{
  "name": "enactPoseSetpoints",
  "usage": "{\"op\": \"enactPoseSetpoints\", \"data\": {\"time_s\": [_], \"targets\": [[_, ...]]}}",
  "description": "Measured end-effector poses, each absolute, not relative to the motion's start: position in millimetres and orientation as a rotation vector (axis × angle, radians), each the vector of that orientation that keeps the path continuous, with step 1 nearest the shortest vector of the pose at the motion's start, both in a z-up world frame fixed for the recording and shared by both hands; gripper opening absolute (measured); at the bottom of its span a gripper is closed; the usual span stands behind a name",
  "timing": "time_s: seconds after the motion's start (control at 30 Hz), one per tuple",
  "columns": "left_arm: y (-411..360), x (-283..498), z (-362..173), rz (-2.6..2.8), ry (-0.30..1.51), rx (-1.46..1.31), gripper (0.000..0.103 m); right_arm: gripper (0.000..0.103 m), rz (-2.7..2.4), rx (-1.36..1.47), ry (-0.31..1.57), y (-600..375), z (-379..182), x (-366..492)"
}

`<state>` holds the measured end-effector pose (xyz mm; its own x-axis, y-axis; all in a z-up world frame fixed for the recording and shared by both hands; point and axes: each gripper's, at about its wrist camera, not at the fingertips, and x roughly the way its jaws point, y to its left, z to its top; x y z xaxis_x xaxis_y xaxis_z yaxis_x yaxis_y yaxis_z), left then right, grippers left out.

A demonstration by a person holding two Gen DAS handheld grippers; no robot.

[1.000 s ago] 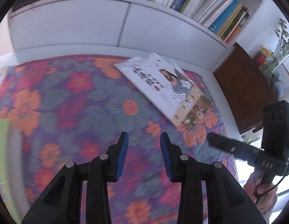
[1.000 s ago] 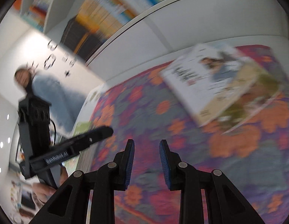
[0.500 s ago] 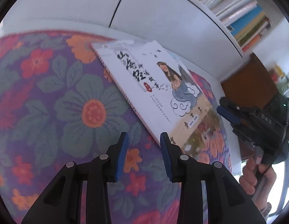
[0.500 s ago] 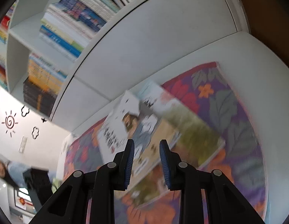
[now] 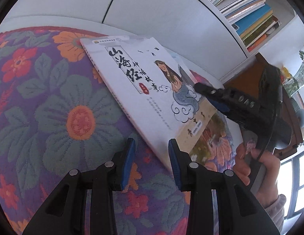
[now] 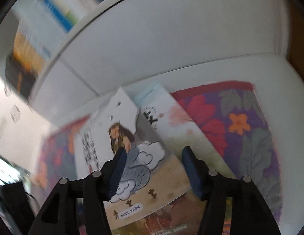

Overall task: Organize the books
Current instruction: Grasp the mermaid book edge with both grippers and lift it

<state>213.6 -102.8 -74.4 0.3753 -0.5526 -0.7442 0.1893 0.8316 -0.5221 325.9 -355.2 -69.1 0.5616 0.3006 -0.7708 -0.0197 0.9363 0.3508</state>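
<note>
A white-covered book (image 5: pixel 144 90) showing a girl on a cloud lies flat on the floral cloth (image 5: pixel 54 107). Another book (image 6: pixel 171 121) lies under it and sticks out to the right. My left gripper (image 5: pixel 153 162) hovers at the top book's near corner. Its jaws are shut to a narrow gap and grip nothing. My right gripper (image 5: pixel 207 97) reaches over the book's right edge, held by a hand (image 5: pixel 256 168). In the right wrist view my right gripper (image 6: pixel 155 166) is opening. The top book (image 6: pixel 132 156) shows between its fingers, but the pads do not press on it.
A white cabinet front (image 5: pixel 152 9) rises just behind the cloth. Above it, shelves hold rows of leaning and stacked books (image 5: pixel 250 15). A brown wooden piece (image 5: pixel 248 72) stands at the right, with plants and a window beyond.
The left gripper came down and closer to the book's near corner, staying shut. The right gripper swung over onto the book's right side and its jaws widened.
</note>
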Motion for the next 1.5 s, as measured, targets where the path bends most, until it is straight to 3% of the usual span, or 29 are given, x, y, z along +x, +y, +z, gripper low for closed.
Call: {"op": "enactPoseSetpoints", "data": {"time_s": [0.23, 0.33, 0.77, 1.33, 1.5], "targets": [[-107.2, 212.5, -68.1, -0.434, 1.116, -0.263, 0.029, 0.066, 0.156, 0.158, 1.019, -317.4, -66.5, 309.5], [-116.9, 208.4, -62.2, -0.418, 1.127, -0.136, 0.031, 0.067, 0.151, 0.177, 1.030, -316.3, -66.0, 295.6], [-86.2, 154.7, -57.6, -0.437, 1.175, -0.060, 0.032, 0.067, 0.254, 0.359, 1.126, -316.5, -70.6, 209.3], [55.9, 14.7, -56.1, -0.397, 1.185, -0.081, 0.034, 0.067, 0.541, 0.226, 1.308, -175.4, -80.6, 97.1], [78.3, 14.0, -56.7, -0.461, 1.221, -0.193, 0.034, 0.062, 0.652, 0.307, 1.341, -178.1, -89.5, 83.5]]}}
